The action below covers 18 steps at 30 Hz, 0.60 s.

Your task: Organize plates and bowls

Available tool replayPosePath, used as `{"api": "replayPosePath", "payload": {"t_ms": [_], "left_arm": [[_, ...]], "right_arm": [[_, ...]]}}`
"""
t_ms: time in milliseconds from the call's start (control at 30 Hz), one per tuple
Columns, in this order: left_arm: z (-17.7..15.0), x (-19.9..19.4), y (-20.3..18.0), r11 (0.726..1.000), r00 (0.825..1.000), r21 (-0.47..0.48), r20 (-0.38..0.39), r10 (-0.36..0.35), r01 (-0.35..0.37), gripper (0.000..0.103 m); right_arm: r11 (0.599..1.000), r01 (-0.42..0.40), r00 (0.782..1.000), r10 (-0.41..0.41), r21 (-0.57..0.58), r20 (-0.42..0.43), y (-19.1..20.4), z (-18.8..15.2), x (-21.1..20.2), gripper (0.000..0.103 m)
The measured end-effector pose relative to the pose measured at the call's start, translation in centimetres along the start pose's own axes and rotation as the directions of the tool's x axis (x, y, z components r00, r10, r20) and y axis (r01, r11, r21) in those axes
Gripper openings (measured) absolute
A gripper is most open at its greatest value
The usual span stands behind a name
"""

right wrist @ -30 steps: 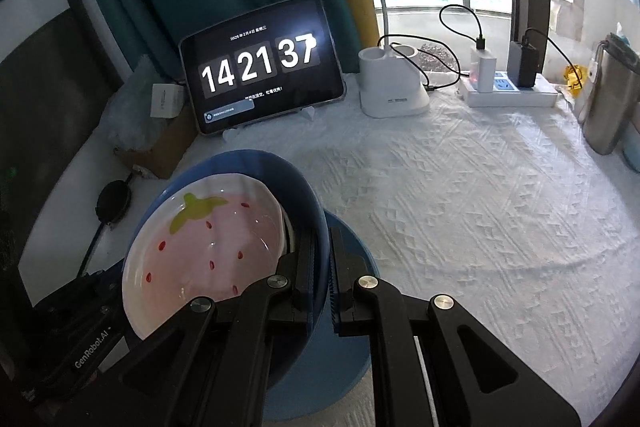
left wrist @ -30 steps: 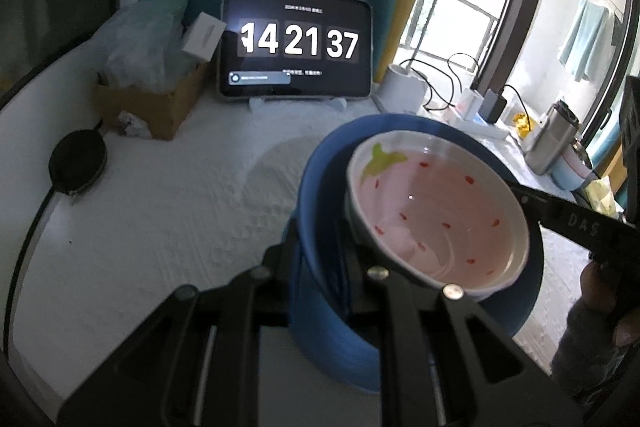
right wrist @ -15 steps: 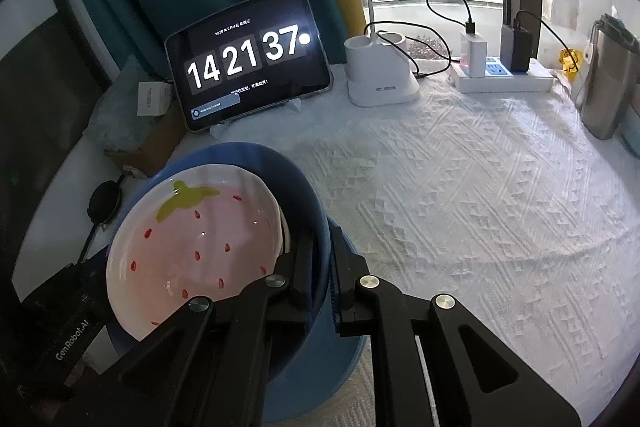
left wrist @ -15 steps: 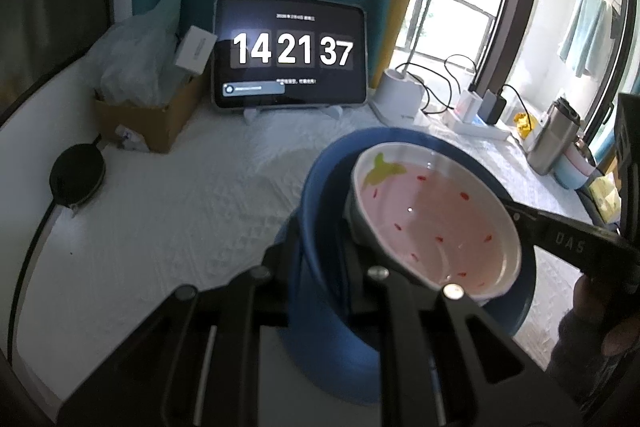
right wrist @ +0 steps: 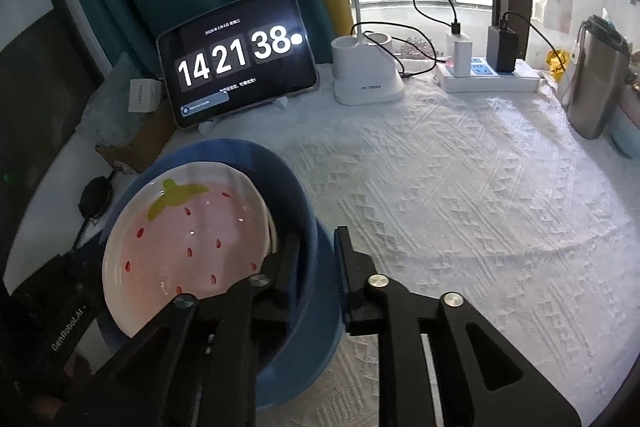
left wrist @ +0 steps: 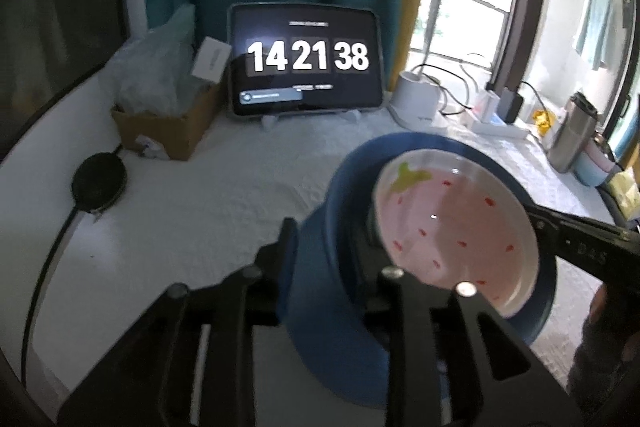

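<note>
Strawberry plate (right wrist: 188,247) sits inside blue bowl (right wrist: 308,267), between both tools.

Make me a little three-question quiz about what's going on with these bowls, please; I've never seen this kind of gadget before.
1. True or false: the strawberry-pattern bowl sits inside the blue bowl.
2. Which time does the tablet clock show? A) 14 21 38 B) 12 41 38 C) 14 21 08
3. Fill in: each gripper straddles the blue bowl's ____, the left gripper on one side and the right gripper on the opposite side.

Key: 1 true; 2 A; 3 wall, one finger inside and one outside. Whether the pads press it is hard to tell.
</note>
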<state>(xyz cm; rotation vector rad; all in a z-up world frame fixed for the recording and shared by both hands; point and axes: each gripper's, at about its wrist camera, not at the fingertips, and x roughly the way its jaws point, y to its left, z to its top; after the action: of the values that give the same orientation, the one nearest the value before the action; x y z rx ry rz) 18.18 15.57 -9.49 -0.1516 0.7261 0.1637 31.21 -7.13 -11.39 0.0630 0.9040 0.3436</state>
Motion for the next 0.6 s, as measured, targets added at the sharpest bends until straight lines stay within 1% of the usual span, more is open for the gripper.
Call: {"api": "replayPosePath", "payload": {"t_ms": [67,133,233,300,400,600], "left_arm": [[0.0,0.0,0.3,1.000,1.000,-0.010,-0.003,0.013,-0.013,0.040],[0.0,-0.1,0.5,1.000,1.000,-0.018,-0.006,0.022,-0.022,0.043],[-0.1,-0.4,0.4,1.000,1.000,-0.012,-0.007,0.024,-0.024,0.044],[-0.2,-0.8,0.2,0.999,0.999,-0.008,-0.001,0.032,-0.032,0.044],[-0.4,-1.4,0.1,0.999,0.999,-0.010,0.009,0.034,-0.034,0.045],[-0.6,-2.9,-0.6,0.999,0.998,-0.011,0.046,0.044,-0.044,0.048]], "right_arm": [[1.000,0.007,1.000,-0.007,-0.001,-0.001,-0.2,-0.1,-0.1,0.026],[1.000,0.013,1.000,-0.013,-0.005,-0.003,-0.4,-0.2,-0.2,0.029],[0.999,0.030,0.999,-0.030,-0.012,0.010,-0.4,-0.3,-0.5,0.036],[0.999,0.038,0.998,-0.037,-0.024,0.048,-0.4,-0.4,-1.2,0.046],[0.998,0.044,0.996,-0.041,-0.038,0.080,-0.4,-0.4,-2.1,0.056],[0.997,0.054,0.993,-0.048,-0.058,0.109,-0.4,-0.9,-3.2,0.059]]}}
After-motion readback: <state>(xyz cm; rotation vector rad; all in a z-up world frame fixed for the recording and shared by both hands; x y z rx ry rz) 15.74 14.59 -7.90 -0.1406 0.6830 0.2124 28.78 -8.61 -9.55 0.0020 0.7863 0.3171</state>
